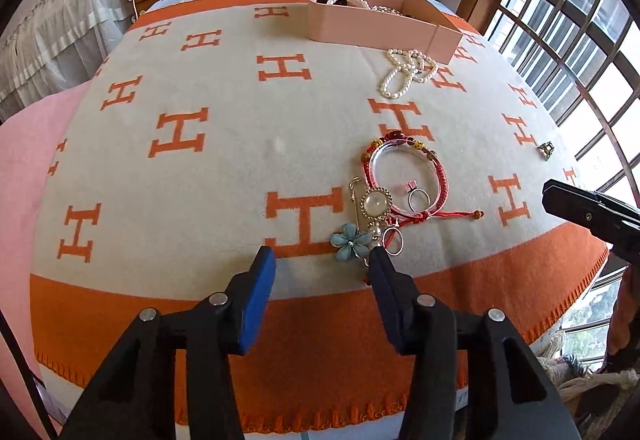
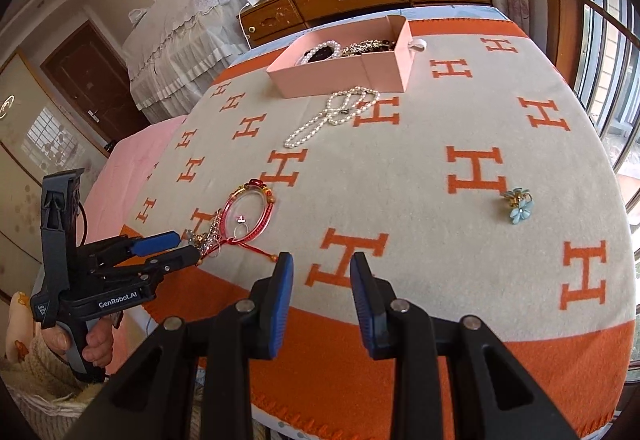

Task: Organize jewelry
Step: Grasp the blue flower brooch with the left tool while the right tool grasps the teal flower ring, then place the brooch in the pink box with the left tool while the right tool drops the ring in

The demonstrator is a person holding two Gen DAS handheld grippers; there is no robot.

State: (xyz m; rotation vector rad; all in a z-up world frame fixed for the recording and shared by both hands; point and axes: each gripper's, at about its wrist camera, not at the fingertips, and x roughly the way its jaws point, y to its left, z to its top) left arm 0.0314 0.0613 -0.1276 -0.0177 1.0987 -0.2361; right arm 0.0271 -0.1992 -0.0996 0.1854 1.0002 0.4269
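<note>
Left claw (image 1: 322, 260) gapes wide, gripping nothing, its tips beside the brooch cluster (image 1: 370, 215) at 12 o'clock. Right claw (image 2: 322, 266) equally spread, bare. Pearl necklace (image 2: 332, 115) lies just outside the pink box (image 2: 344, 75).

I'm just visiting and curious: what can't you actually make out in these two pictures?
- Pink box contents: left wrist view, the near wall hides most; only pearls peek out.
- Brooch cluster: right wrist view, too small, partly behind the left tool.
- Right tool: left wrist view, cut off by the edge; opening unclear there.
</note>
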